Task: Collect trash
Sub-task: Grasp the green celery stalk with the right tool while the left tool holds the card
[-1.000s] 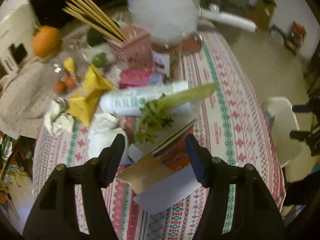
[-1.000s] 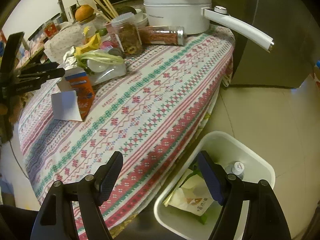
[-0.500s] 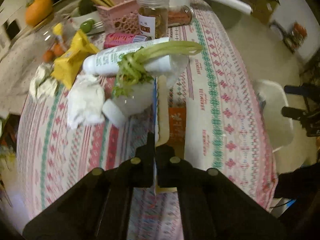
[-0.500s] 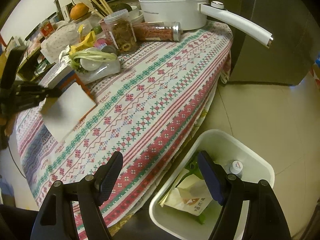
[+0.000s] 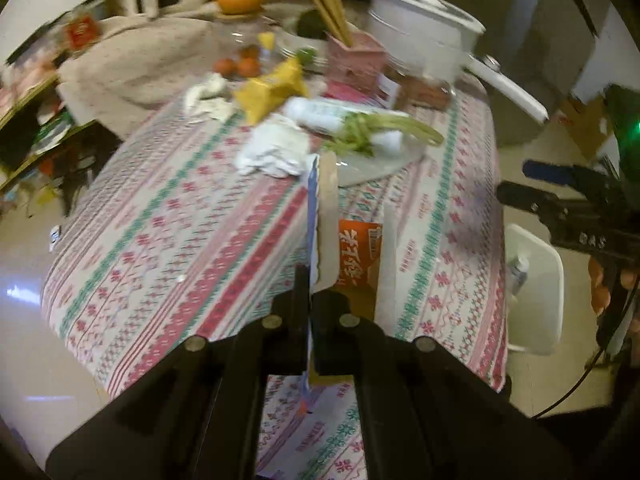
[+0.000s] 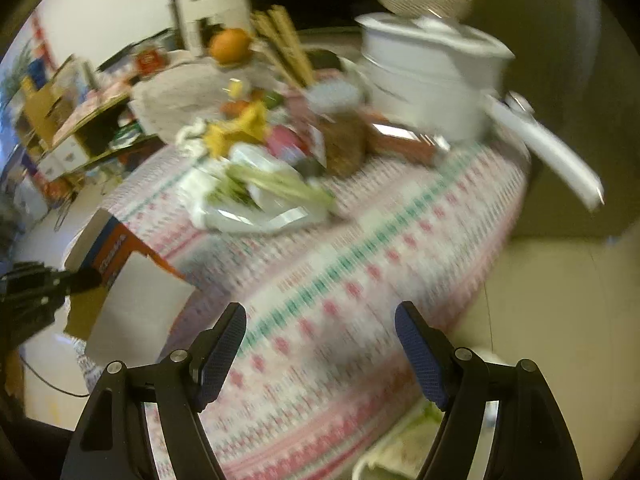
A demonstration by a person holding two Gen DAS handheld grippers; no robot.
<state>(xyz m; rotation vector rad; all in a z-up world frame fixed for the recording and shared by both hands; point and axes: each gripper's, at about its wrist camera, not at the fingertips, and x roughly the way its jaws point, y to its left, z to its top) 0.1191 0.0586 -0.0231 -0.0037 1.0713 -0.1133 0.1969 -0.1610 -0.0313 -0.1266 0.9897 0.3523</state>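
left wrist: carton (image 5: 357,257) between closed jaws

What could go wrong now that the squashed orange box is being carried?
The left hand-held gripper pinches only a thin edge of the flattened orange cardboard carton, so it might slip and fall on the patterned tablecloth. The white plastic bin sits low beside the table, so a drop from here may miss it. The pictures are blurred, so aiming is harder.
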